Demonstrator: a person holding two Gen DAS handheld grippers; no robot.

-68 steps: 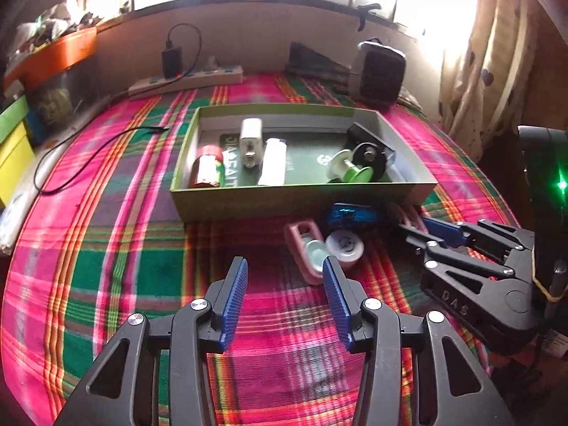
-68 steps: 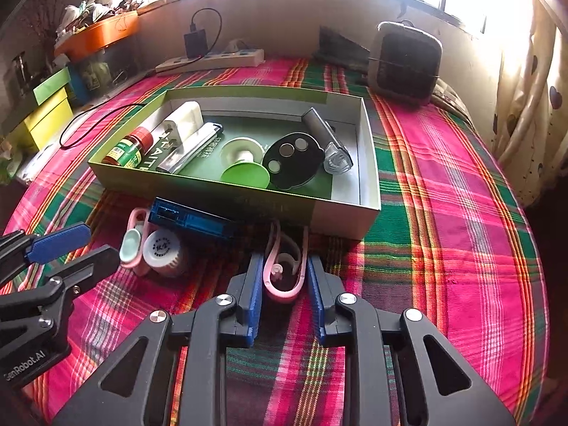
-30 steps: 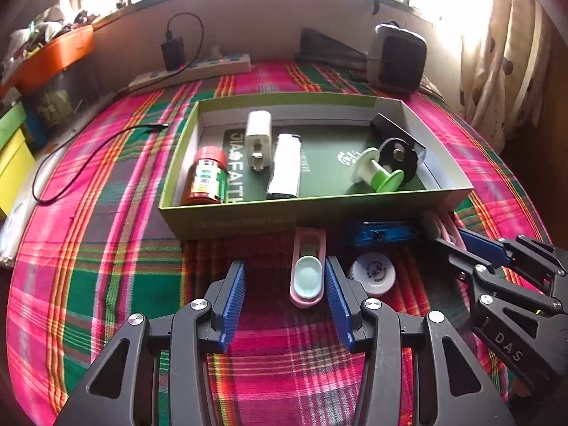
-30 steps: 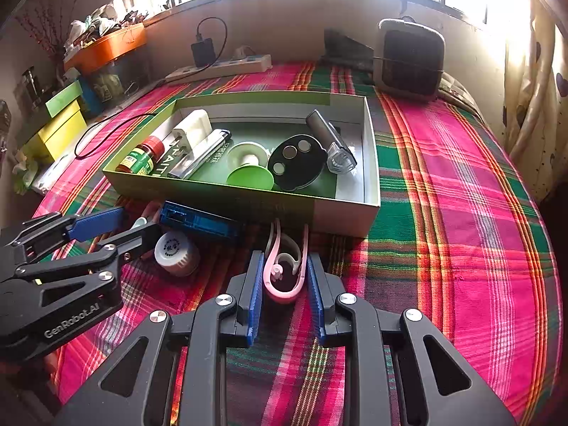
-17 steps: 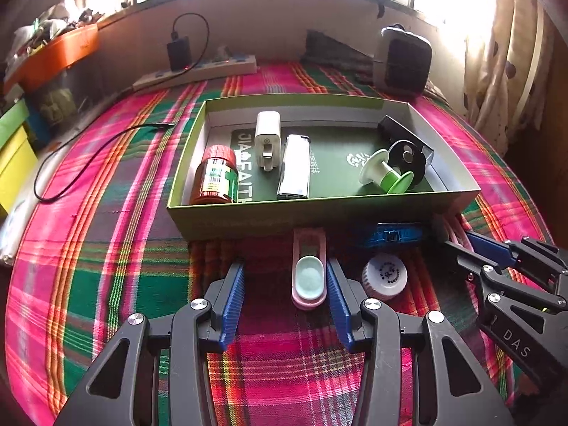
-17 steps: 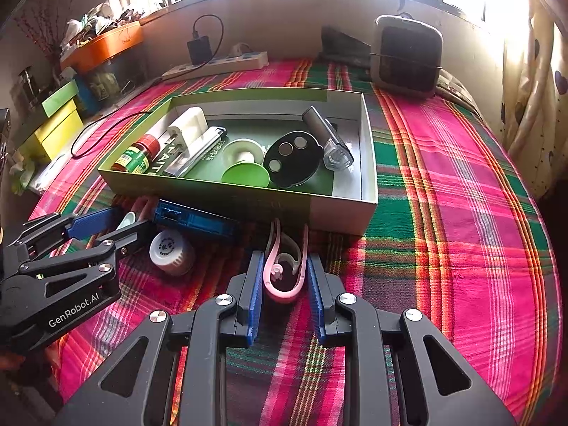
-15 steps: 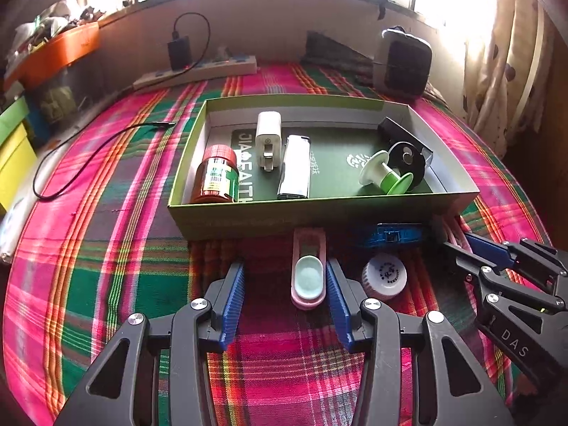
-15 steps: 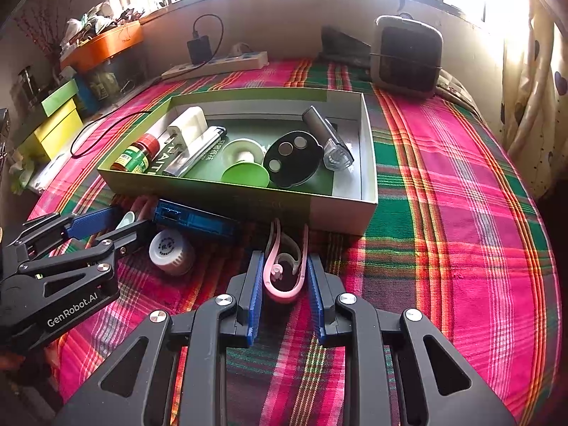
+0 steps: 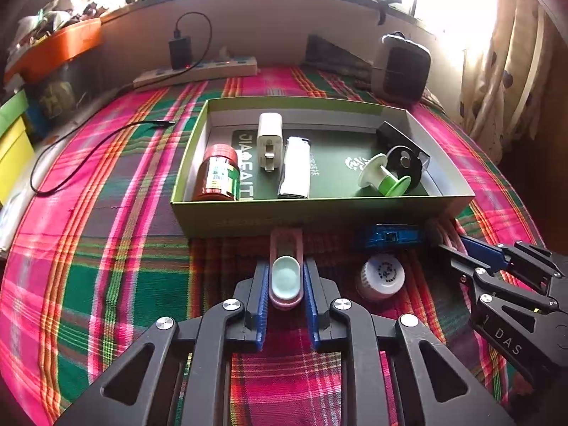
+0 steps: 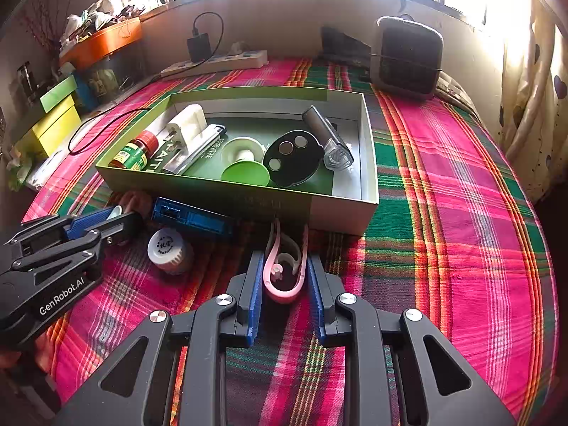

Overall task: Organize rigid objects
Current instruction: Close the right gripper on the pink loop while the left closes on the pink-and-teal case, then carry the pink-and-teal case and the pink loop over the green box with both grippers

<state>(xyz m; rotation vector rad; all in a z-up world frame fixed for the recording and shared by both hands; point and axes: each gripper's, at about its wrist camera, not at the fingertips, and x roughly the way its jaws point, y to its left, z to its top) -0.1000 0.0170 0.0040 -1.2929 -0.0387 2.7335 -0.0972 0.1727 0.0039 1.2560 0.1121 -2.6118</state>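
- Pinching the pink clip with the pale oval (image 9: 286,277), the left gripper (image 9: 286,285) has its jaws pressed on both long sides. The clip lies on the plaid cloth, just in front of the green box (image 9: 319,214), with its far end up against the box wall.
- Lifting could go wrong here. The far end may catch on the wall, and the clip may twist out of the jaws.
- The right gripper (image 10: 285,277) has its jaws squeezed on the pink curved clip (image 10: 284,266), which also lies on the cloth just in front of the box.
- That clip looks thin and bendy. A hard squeeze could make it spring out sideways.
- The white cap (image 9: 381,277) and the blue block (image 9: 388,238) sit between the two grippers. A swing sideways could knock the cap and make it roll.
- The box is already crowded with a red bottle (image 9: 216,177), a green spool (image 9: 385,177) and more. A drop from high up could bounce off them.
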